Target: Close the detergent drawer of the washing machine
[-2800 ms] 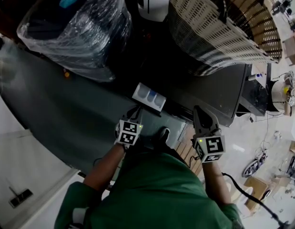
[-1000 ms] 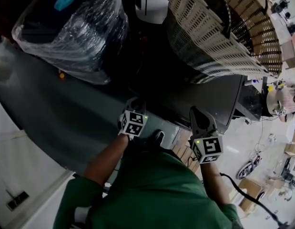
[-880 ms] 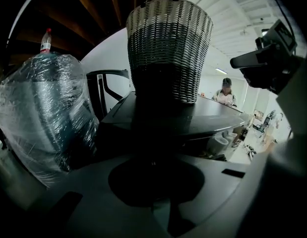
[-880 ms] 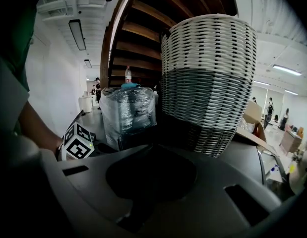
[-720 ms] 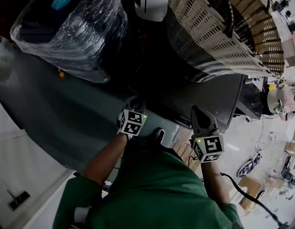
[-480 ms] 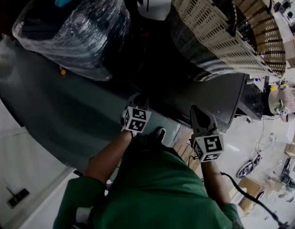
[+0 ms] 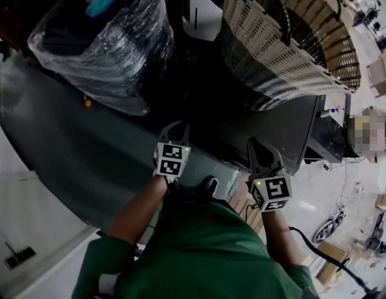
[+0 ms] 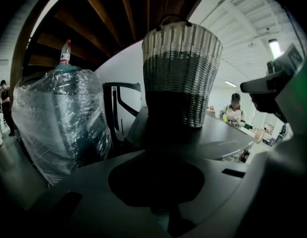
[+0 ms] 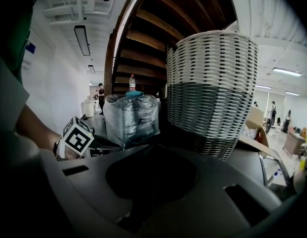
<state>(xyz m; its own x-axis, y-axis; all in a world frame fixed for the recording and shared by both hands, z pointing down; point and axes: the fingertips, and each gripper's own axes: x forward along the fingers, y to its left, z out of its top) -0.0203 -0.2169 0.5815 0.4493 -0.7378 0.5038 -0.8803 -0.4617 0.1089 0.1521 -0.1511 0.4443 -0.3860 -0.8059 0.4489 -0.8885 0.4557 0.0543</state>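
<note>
The dark washing machine (image 7: 277,126) fills the middle of the head view, and no detergent drawer sticks out of its front panel (image 7: 212,167). My left gripper (image 7: 174,130) lies with its tips against the top front edge, where the drawer's face is hidden beneath it. Its jaws look closed with nothing in them, and its marker cube (image 9: 77,138) shows in the right gripper view. My right gripper (image 7: 256,147) hovers over the machine's front right corner, jaws together and holding nothing. Both gripper views look across the machine's dark top.
A woven basket (image 7: 286,36) (image 8: 180,78) (image 9: 213,88) stands on the machine's top. A plastic-wrapped bundle (image 7: 105,42) (image 8: 59,118) sits at the back left. A person (image 8: 234,110) stands far behind, and cables (image 7: 333,220) lie on the floor at right.
The white-and-blue drawer that stuck out 2.8 s ago no longer shows. My left gripper moved forward to the machine's front edge and stays there; the right gripper has hardly moved.
</note>
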